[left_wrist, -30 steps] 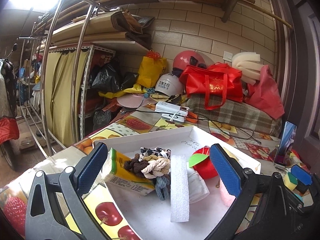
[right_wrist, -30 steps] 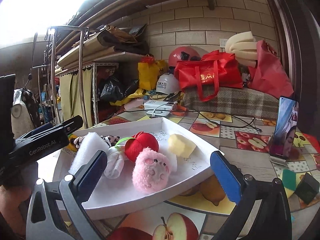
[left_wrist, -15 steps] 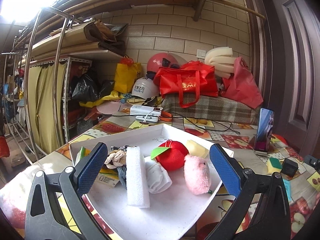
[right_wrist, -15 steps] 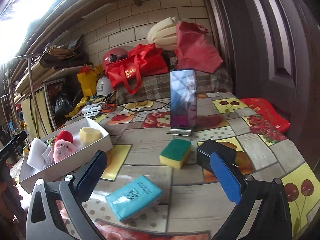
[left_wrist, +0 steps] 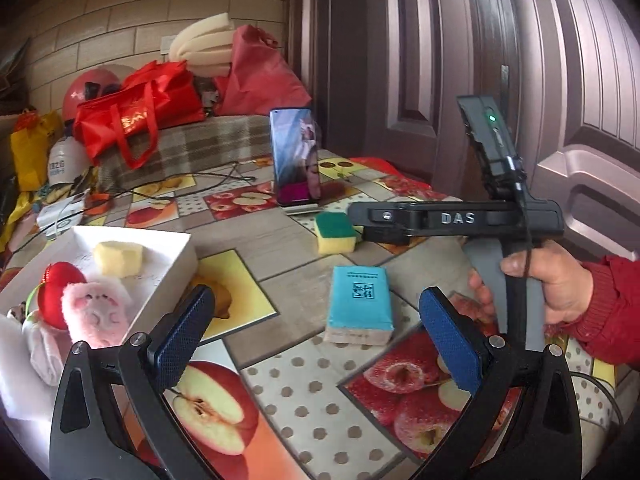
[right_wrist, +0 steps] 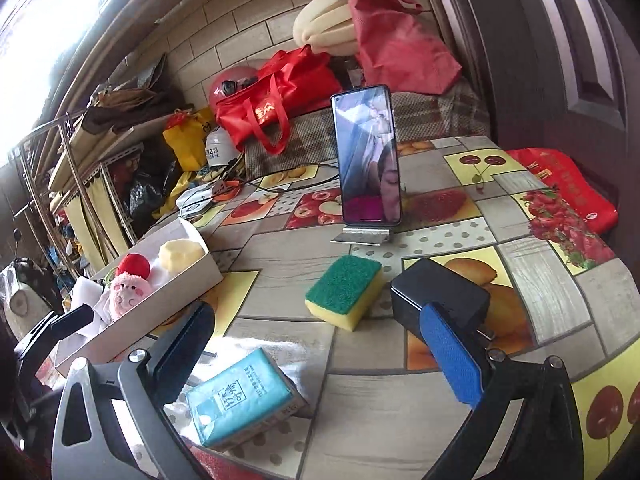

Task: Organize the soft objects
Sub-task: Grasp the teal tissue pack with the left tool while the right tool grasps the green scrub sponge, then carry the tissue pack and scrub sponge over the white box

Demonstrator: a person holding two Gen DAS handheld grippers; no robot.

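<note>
Both grippers are spread wide and empty: left gripper, right gripper. The teal tissue pack lies on the tablecloth at 7 o'clock from the sponge, the white tray of plush bits off at 10 o'clock.

We've got black claw frames with blue textured pads and silver screws. Our right claw says DAS, grey handle, red knit sleeve.
</note>
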